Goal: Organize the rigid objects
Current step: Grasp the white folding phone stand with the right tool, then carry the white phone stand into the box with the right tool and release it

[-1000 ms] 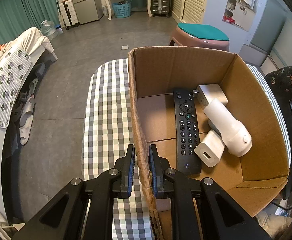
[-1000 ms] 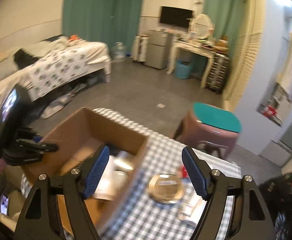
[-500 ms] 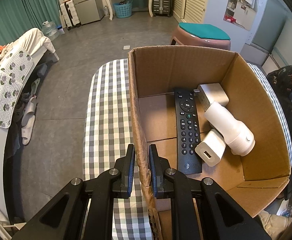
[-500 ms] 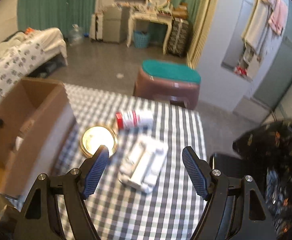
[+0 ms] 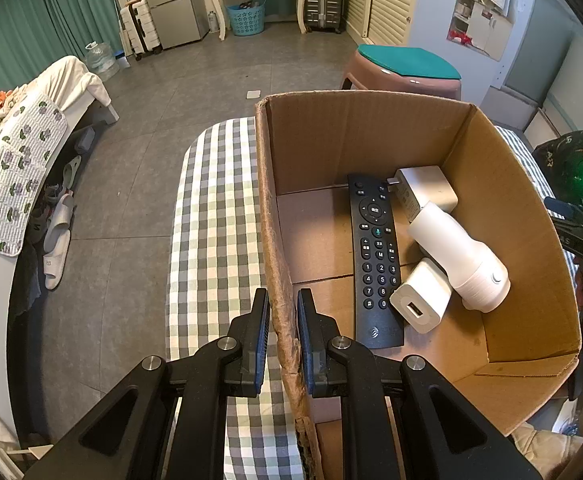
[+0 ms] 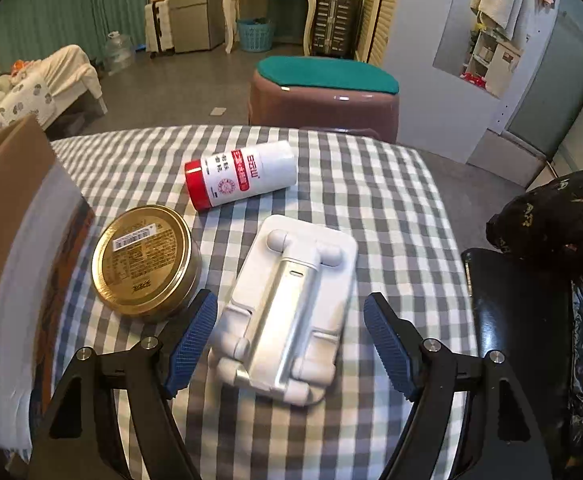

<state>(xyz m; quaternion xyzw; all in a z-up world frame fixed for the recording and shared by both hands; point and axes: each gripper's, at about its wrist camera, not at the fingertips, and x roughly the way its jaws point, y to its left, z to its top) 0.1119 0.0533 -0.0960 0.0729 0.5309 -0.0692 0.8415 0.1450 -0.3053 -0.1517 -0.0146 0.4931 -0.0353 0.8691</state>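
The left gripper (image 5: 282,316) is clamped on the cardboard box (image 5: 511,184) wall. The right gripper (image 6: 289,340) hangs open over the white phone stand (image 6: 287,312) on the checked table (image 6: 391,208). It looks light, stiff and smooth; best pinched across its long edges.

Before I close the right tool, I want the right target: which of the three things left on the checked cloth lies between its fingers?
The white folding stand, flat between the right tool's open fingers. The gold tin sits left; the red-capped bottle lies farther away.
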